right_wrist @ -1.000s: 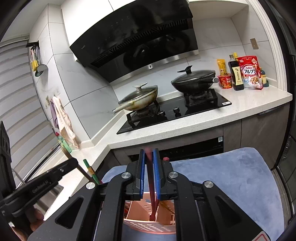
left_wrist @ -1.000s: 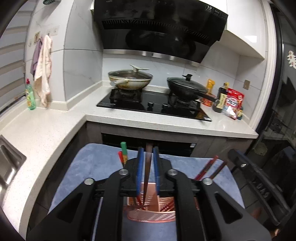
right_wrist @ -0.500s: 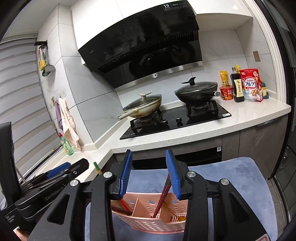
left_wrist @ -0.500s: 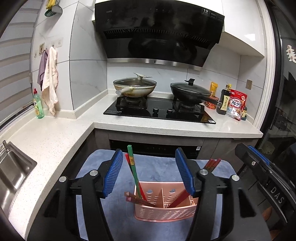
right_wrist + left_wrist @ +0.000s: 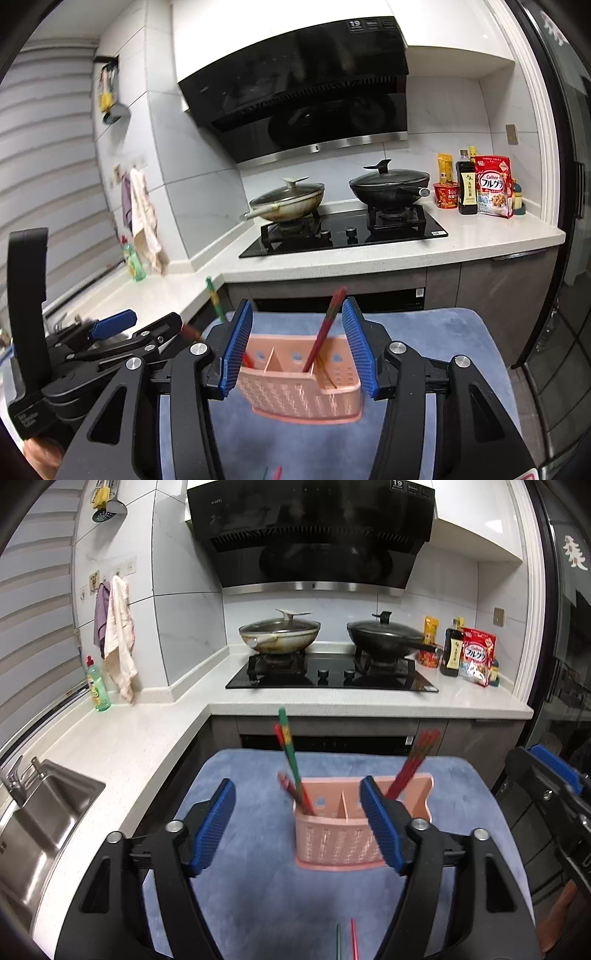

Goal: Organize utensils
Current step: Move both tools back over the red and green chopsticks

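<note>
We've got both grippers spread wide with nothing in them. Our left gripper (image 5: 297, 827) hangs just left of the pink utensil caddy (image 5: 343, 840), which sits on the blue mat (image 5: 258, 897). Our right gripper (image 5: 297, 350) frames the caddy between its blue pads (image 5: 236, 347). The green chopstick (image 5: 290, 751) and some red ones lean out of the left compartment, and a bundle of red chopsticks (image 5: 410, 766) leans out of the right one. Two more stick tips (image 5: 345, 939), one green and one red, lie on the mat near us.
</note>
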A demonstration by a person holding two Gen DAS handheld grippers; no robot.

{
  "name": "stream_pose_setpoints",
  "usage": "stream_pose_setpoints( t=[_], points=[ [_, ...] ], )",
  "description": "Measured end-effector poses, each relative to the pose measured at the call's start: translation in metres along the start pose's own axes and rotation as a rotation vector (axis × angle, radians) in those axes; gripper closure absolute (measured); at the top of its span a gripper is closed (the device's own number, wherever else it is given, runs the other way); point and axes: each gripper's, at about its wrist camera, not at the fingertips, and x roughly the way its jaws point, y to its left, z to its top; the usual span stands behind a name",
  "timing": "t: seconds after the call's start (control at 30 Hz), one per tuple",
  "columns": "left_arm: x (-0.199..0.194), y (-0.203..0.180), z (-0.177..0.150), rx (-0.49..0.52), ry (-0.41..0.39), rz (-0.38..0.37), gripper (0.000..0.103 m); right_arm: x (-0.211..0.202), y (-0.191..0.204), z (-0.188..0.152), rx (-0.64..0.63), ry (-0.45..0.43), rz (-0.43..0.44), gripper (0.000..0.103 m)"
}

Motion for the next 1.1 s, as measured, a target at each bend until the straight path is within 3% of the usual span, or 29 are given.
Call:
stream_pose_setpoints(
  t=[0.03, 0.33, 0.83, 0.97, 1.1],
  points=[
    [-0.003, 0.0, -0.005, 0.003, 0.003, 0.009, 0.024, -0.005, 0.001, -0.004, -0.008, 0.004, -0.005, 0.053],
    [-0.029, 0.007, -0.062, 0.013, 0.072, 0.025, 0.024, -0.039, 0.009, -0.055, -0.037, 0.078, -0.029, 0.053],
    [-0.054, 0.022, -0.175, 0.03, 0.214, 0.098, 0.024, -0.063, 0.027, -0.205, -0.06, 0.337, -0.049, 0.053],
    [-0.053, 0.026, -0.2, 0.047, 0.251, 0.124, 0.024, -0.067, 0.037, -0.232, -0.067, 0.374, -0.054, 0.053],
    [-0.054, 0.03, -0.219, 0.023, 0.286, 0.098, 0.024, -0.07, 0.046, -0.248, -0.065, 0.405, -0.036, 0.053]
  ],
)
